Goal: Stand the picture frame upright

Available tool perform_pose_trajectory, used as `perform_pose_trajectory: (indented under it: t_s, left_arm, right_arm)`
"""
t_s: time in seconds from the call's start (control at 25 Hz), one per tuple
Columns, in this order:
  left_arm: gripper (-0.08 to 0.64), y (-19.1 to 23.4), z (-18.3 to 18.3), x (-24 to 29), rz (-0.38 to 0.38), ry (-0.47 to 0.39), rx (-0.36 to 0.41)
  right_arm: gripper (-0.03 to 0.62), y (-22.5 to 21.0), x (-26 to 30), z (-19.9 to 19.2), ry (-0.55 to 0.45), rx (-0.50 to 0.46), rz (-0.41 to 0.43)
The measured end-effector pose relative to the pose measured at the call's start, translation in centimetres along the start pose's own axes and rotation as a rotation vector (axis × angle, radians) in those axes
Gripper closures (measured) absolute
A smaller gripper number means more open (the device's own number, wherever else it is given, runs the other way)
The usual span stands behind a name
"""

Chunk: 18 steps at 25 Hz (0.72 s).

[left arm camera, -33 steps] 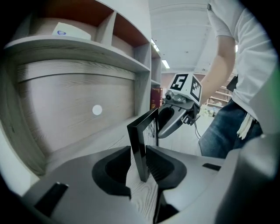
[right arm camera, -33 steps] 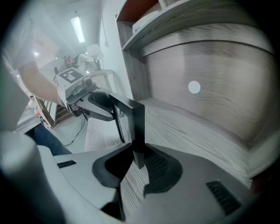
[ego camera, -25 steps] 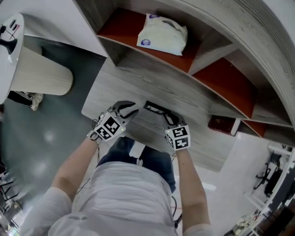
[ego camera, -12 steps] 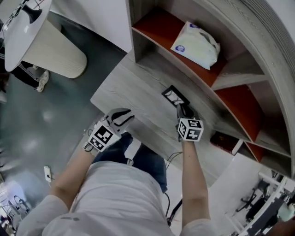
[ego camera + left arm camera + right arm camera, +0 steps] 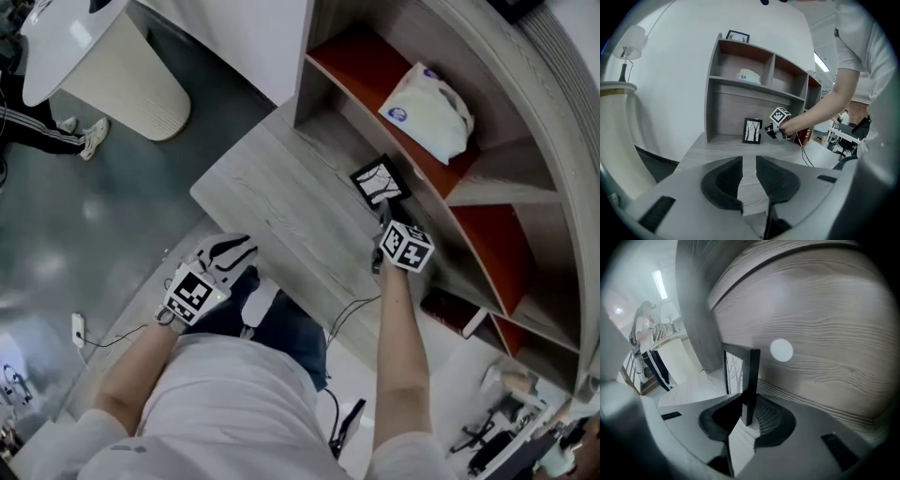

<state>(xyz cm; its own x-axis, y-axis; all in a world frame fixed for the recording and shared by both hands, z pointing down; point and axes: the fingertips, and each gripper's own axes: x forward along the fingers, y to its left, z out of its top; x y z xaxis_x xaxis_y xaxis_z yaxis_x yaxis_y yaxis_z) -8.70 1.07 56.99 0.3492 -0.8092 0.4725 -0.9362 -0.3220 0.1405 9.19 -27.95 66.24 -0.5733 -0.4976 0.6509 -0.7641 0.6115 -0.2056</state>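
Picture frame (image 5: 379, 180): standing upright at the back of the counter (image 5: 272, 202), edge pinched in your right hand-held gripper (image 5: 387, 220) (left hand-held gripper (image 5: 228, 251) slightly spread, empty); only letting go appears left.

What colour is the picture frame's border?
Black; the picture frame shows best in the left gripper view.

Catching the picture frame (image 5: 751, 376) almost edge-on in the right gripper view, showing only a sliver of its drawing and losing its lower edge between the pads of the right gripper (image 5: 746, 417). Burying those jaws under the marker cube (image 5: 407, 246) in the head view, and cropping a pair of legs (image 5: 42, 142) at its top-left edge. Smearing a bystander (image 5: 644, 338) into blur, and shrinking the small frame (image 5: 737, 36) atop the shelf unit (image 5: 712, 93) beyond reading.
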Motion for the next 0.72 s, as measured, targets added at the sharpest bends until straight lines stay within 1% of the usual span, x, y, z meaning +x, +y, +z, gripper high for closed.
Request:
perform_pose_trajectory:
  t_s: [0.16, 0.32, 0.48, 0.72]
  left_arm:
    - [0.465, 0.0, -0.7, -0.6, 0.022, 0.006, -0.016]
    - [0.465, -0.3, -1.0, -0.7, 0.026, 0.013, -0.020]
    - [0.465, -0.7, -0.9, -0.6, 0.024, 0.013, -0.023]
    - [0.465, -0.4, -0.7, -0.5, 0.029, 0.010, -0.031]
  right_arm:
    - [0.505, -0.8, 1.1, 1.1, -0.015, 0.012, -0.015]
    - [0.505, -1.9, 2.2, 1.7, -0.032, 0.038, -0.034]
    - [0.505, -2.6, 2.1, 3.2, -0.042, 0.023, -0.077]
    - [0.500, -3.3, 2.6, 3.8, -0.040, 0.014, -0.089]
